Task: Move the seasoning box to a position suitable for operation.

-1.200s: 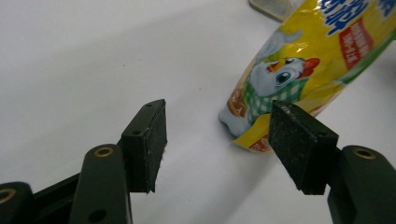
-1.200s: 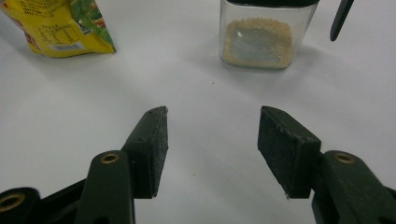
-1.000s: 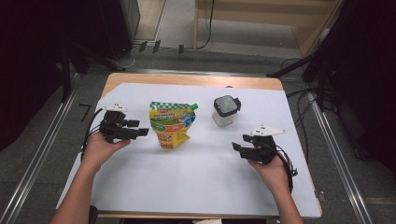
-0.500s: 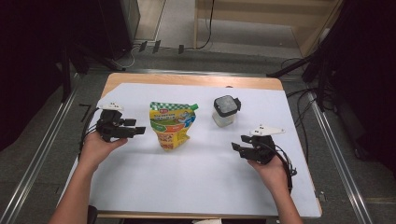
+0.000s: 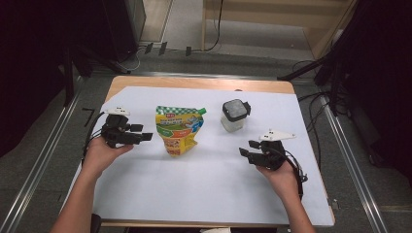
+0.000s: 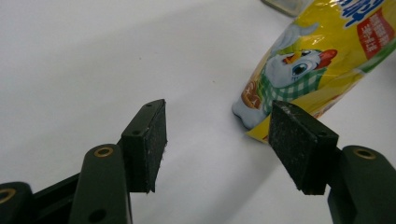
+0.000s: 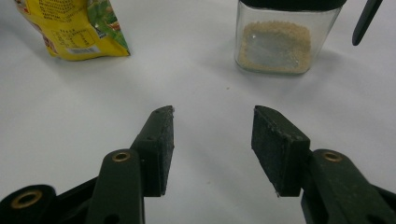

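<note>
Left tool (image 5: pixel 145 137), right tool (image 5: pixel 244 153): jaws apart

A yellow pouch (image 5: pixel 178 130) with green-checked top lies by a clear, black-lidded jar (image 5: pixel 234 115) on white sheet (image 5: pixel 204 189).

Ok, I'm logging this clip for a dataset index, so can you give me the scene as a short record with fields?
surface: table under a white sheet
pouch: yellow pouch lying flat, left of centre
jar: clear jar with a dark lid, upright, grains at its bottom
left tool: left tool open, nothing between the jaws, aimed at the pouch's lower end
right tool: right tool open, nothing held, jaws have just been closing a little, jar ahead of it
contact: neither tool touches anything
</note>
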The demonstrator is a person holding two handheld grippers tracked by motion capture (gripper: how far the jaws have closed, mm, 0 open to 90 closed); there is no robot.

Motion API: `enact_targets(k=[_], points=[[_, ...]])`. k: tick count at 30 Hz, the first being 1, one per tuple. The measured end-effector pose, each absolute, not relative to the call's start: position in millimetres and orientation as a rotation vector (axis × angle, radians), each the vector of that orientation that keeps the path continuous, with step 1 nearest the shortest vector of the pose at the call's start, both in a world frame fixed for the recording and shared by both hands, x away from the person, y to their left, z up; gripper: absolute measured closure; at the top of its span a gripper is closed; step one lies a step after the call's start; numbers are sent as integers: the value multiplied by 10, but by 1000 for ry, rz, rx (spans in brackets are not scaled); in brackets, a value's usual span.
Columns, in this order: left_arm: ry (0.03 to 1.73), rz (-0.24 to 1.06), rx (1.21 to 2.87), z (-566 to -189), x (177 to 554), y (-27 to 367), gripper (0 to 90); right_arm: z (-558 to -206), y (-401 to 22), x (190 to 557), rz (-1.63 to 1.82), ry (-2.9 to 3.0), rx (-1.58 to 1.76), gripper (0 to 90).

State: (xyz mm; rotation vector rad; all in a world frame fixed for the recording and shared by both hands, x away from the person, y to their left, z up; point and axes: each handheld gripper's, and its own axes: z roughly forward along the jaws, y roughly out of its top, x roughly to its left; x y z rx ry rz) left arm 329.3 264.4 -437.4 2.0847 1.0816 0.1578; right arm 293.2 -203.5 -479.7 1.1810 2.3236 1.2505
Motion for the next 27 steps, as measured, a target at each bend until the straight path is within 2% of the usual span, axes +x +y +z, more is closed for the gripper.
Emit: enact_targets(k=[5,27], points=[[1067,157,2091,-4363,3288,2630,378,-4800,-2026,2936,1249,2318,1182,506],[1023,171,2119,-4366,3269,2583,375,-4679,-1954,3288,1213,2245,1256,308]])
